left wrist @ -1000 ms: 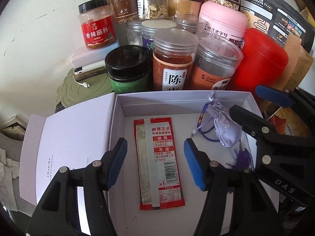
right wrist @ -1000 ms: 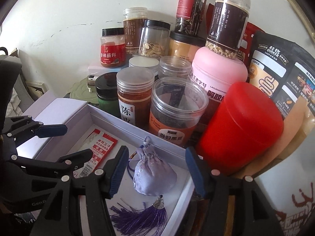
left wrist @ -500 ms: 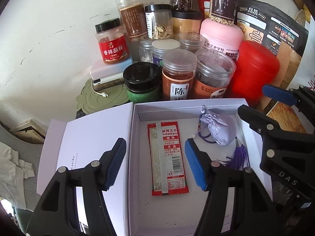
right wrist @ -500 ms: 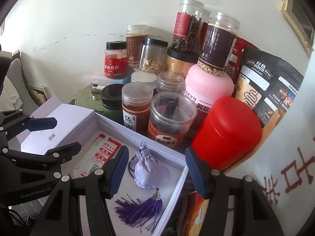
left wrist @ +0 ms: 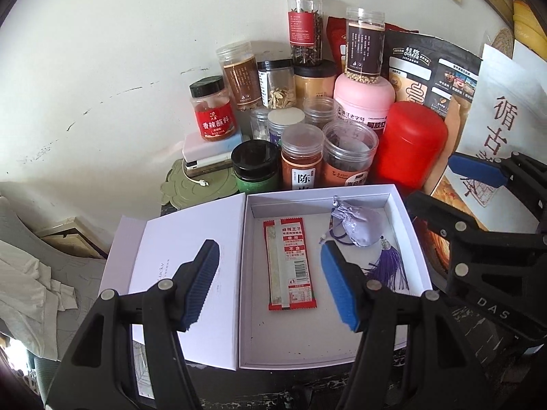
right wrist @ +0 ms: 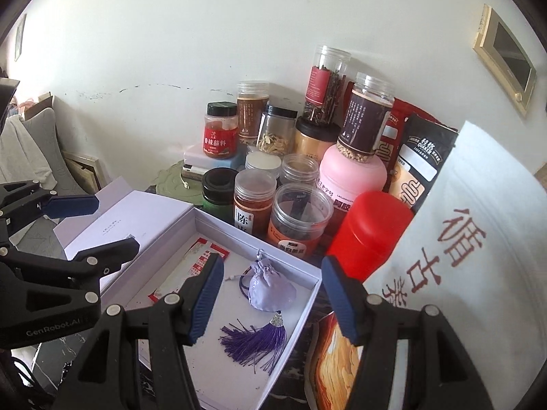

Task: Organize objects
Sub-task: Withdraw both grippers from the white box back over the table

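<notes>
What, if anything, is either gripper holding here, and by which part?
Nothing is held. The left gripper and right gripper both stand open and empty above the white box; the snack packet and lavender pouch lie inside it.

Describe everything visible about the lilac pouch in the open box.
The lilac pouch is a small, shiny fabric drawstring sachet, gathered shut at the top, with dark purple cord and a metal-capped purple tassel trailing out. It lies plump on the floor of the white box, right of the red snack packet. Neither claw touches it.

Dark table [left wrist: 307, 386], bearing white box [left wrist: 328, 362], open lid [left wrist: 177, 259], jars [left wrist: 302, 157], green mat [left wrist: 195, 188].
</notes>
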Available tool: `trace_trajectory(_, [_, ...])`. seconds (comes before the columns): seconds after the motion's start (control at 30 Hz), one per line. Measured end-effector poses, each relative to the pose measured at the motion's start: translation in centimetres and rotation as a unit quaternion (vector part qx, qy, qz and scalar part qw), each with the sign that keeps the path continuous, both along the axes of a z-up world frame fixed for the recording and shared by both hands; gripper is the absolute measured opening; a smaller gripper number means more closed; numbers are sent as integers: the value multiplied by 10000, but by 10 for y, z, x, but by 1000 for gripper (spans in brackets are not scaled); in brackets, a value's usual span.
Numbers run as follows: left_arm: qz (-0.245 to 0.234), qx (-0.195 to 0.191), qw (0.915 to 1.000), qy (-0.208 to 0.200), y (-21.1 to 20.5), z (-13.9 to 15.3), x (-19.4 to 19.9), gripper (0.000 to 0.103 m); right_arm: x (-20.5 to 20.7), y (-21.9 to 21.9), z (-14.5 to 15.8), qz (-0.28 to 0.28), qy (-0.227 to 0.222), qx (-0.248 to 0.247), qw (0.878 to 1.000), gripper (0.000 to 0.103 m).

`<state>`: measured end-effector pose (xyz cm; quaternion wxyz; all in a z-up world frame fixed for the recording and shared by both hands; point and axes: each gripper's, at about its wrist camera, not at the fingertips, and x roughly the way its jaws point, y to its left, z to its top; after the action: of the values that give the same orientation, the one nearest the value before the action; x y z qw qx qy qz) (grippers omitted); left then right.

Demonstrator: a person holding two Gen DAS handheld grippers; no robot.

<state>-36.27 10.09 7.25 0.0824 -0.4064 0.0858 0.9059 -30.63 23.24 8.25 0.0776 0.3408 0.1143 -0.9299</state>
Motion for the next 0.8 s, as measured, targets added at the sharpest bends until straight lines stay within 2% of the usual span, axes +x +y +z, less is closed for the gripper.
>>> trace_trajectory(0.47, [80, -80, 9993, 366, -10, 54, 81, 60, 73, -6, 40, 135, 247, -50, 9996, 60])
trace_trajectory(0.8, [101, -150, 9986, 503, -11, 77, 137, 60, 118, 0, 51, 163, 304, -55, 9994, 60])
